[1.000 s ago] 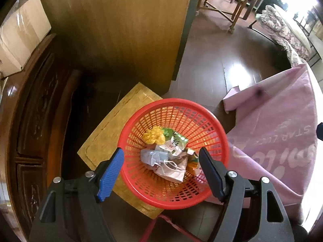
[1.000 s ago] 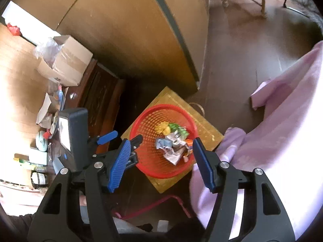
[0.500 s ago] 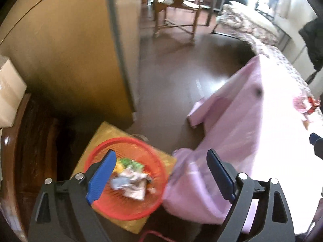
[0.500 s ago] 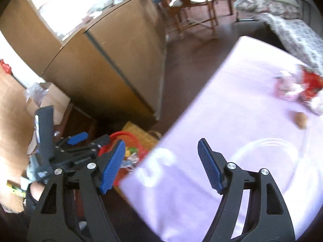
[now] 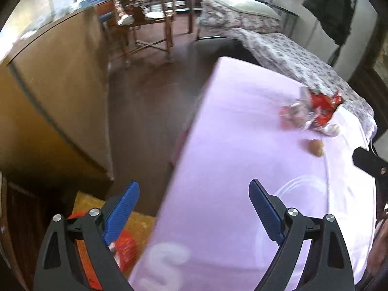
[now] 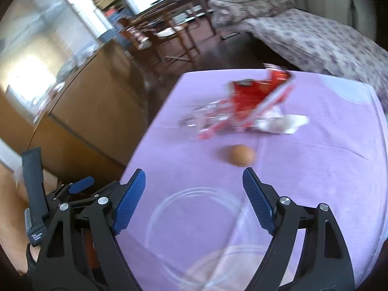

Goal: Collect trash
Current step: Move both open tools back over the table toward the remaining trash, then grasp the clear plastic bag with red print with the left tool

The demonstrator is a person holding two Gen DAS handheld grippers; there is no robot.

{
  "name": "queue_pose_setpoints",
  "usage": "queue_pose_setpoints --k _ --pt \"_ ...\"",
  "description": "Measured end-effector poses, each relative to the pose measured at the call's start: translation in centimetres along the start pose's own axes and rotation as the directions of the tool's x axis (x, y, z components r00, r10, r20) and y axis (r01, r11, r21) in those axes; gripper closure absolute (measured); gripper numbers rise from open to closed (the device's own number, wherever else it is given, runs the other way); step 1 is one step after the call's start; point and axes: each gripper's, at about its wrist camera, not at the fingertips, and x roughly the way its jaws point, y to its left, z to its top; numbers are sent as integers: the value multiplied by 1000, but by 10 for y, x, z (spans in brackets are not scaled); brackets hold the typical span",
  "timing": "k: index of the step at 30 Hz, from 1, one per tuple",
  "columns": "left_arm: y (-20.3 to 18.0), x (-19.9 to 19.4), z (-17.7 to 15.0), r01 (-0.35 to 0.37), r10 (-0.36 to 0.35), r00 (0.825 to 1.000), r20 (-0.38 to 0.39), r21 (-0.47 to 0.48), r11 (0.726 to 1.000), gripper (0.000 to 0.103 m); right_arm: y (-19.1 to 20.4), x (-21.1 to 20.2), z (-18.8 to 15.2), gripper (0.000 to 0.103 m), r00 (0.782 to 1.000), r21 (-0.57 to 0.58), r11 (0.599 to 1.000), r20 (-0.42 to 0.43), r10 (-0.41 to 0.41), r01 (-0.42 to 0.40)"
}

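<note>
Two tools, both spread wide with nothing between their blue pads: the left tool point(image 5: 194, 200) hangs over the near edge of the surface, the right tool point(image 6: 194, 181) over its middle. Surface point(image 6: 315, 169): covered in a lilac cloth with faint white lettering near the edge in the left wrist view. Trash, item one: a torn red-and-white wrapper point(image 6: 257, 99), standing crumpled toward the far end of the surface; seen also in the left wrist view point(image 5: 320, 106). Item two: a clear crinkled plastic piece with red print point(image 6: 206, 118), just beside the wrapper on its left, blurred. Item three: a crumpled white tissue point(image 6: 281, 123), touching the wrapper's right foot. Item four: a small brown round object point(image 6: 240, 155), kind not clear, lying apart from the pile and just ahead of the right tool's right pad. Red basket point(image 5: 123, 249): on the floor beside the surface, mostly hidden behind the left tool's left finger, resting on a yellow mat point(image 5: 138, 220). One clear glass bowl point(image 6: 194, 218): on the surface below the right tool, outline faint. Beyond: a wooden cabinet point(image 5: 53, 92), a wooden chair point(image 5: 145, 24), dark floor point(image 5: 150, 97), a bed with a floral cover point(image 6: 315, 34).
</note>
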Motion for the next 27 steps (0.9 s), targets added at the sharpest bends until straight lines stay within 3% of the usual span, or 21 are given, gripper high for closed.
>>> queue_pose_setpoints --k 4,11,20,27 --pt "-34 14 15 11 -12 1000 15 55 998 13 -29 2 6 23 997 58 996 19 -72 71" --pt "-75 31 37 43 -44 999 16 55 998 13 -59 4 6 23 995 71 993 17 -97 95" --pt "-100 24 48 73 -74 997 26 44 996 13 -86 -10 2 20 993 163 981 41 -115 107" --pt "-126 33 61 47 -56 995 78 110 993 13 -112 -20 1 20 993 234 968 60 -102 85"
